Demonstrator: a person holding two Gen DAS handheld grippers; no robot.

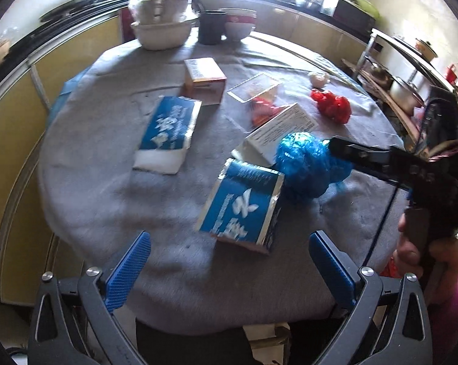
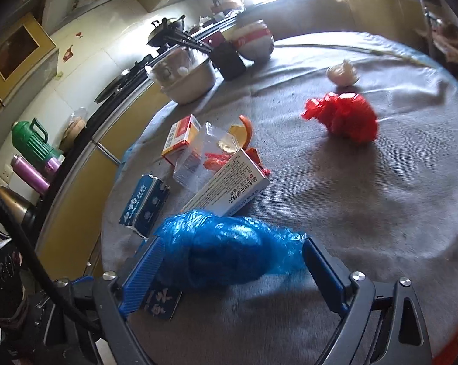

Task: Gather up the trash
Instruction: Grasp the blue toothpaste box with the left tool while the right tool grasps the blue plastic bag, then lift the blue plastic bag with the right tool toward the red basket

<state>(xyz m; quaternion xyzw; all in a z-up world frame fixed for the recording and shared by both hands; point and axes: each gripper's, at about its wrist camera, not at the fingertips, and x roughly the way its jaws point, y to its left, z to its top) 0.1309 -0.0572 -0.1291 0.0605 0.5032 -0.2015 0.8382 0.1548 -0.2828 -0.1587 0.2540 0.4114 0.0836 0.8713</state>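
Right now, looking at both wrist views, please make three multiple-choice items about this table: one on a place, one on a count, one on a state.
1. Where is the blue bag?
A. between the right tool's fingers
B. inside the white basin
C. on the floor

2. How many crumpled red bags lie on the grey cloth?
A. none
B. one
C. three

3. What is the left tool doing?
A. clamping a blue carton
B. holding the garlic
C. open, holding nothing

Answers:
1 A, the blue fingers stand on either side of the bag, though a firm grip cannot be confirmed.
2 B, only one red bundle shows, near the garlic.
3 C, its fingers stand wide apart short of the nearest blue carton.
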